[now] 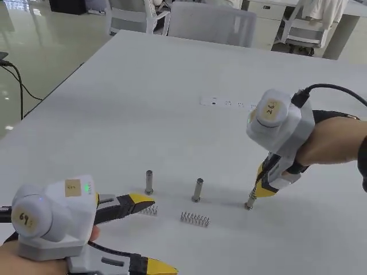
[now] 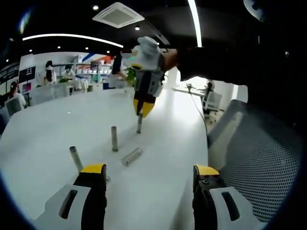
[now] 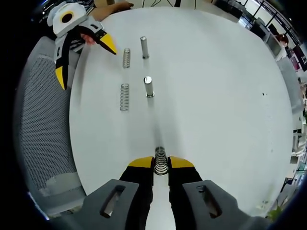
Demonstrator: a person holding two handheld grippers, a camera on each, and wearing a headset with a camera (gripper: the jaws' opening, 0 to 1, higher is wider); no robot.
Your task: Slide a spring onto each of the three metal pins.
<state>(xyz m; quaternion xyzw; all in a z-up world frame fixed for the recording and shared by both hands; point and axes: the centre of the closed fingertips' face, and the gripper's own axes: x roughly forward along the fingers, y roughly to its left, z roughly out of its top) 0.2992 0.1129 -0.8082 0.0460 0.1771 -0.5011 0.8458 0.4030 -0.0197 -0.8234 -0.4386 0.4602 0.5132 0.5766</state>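
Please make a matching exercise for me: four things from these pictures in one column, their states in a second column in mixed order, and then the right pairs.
Things:
1. left gripper
2. right gripper
3. middle pin
4. loose spring in front of the middle pin

States:
a. lies flat on the table
b. jaws wide apart, holding nothing
c. stands upright and bare
d. shut on a spring

Pairs: 1-b, 2-d, 3-c, 4-a
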